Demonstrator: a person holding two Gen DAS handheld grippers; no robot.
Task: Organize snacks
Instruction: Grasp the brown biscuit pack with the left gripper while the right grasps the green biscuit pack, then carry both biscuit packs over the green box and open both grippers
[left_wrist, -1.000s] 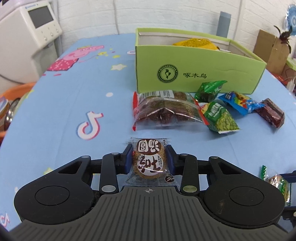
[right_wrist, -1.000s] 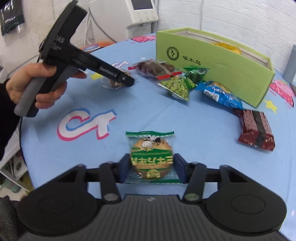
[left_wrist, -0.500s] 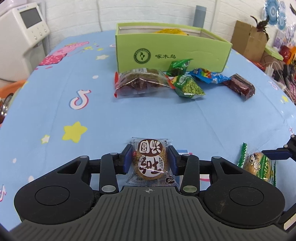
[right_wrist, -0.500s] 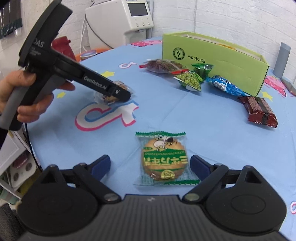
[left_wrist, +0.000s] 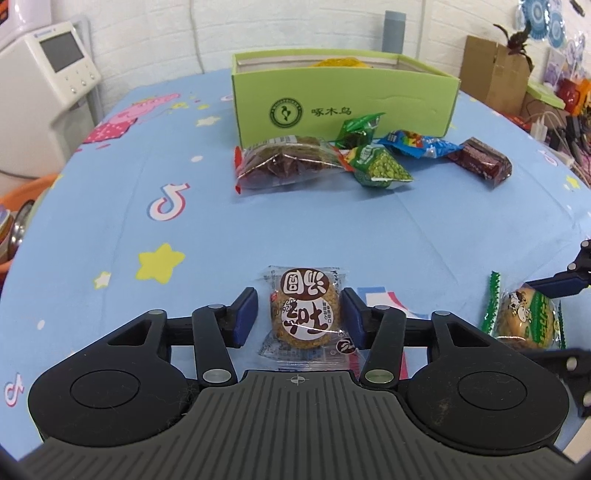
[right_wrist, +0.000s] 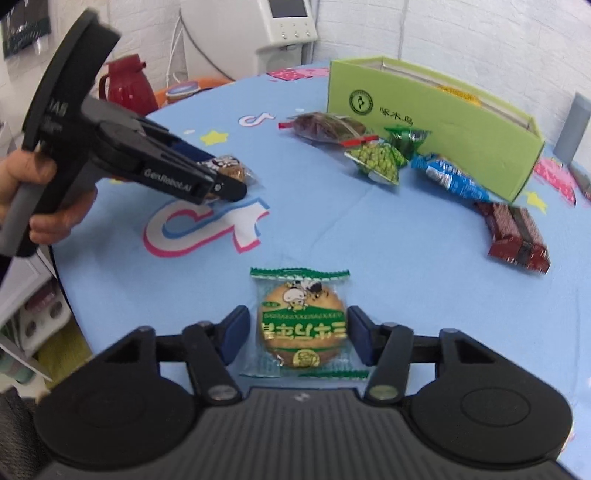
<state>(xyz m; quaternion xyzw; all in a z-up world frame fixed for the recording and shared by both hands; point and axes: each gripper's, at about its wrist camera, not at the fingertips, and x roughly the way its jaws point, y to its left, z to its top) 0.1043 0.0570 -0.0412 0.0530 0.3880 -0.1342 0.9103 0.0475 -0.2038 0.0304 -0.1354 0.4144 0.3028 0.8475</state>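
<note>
A round biscuit in a clear wrapper with a brown label (left_wrist: 304, 317) lies on the blue tablecloth between the fingers of my left gripper (left_wrist: 300, 318). The jaws are slightly apart from it, open. A round biscuit in a green-edged wrapper (right_wrist: 303, 334) lies between the fingers of my right gripper (right_wrist: 295, 336), which is also open with small gaps on both sides. The green cardboard box (left_wrist: 343, 107) stands at the far side with a yellow packet inside.
In front of the box lie a bag of dark dried fruit (left_wrist: 288, 162), green pea packets (left_wrist: 380, 170), a blue packet (left_wrist: 417, 142) and a dark red packet (left_wrist: 480, 164). A white machine (left_wrist: 40, 96) stands left, a red kettle (right_wrist: 125, 86) off the table.
Both grippers pulled back from the box toward the table's near edge. Both let go: the left jaws have opened off the brown-label biscuit; the right opened wide, then narrowed around the green biscuit.
</note>
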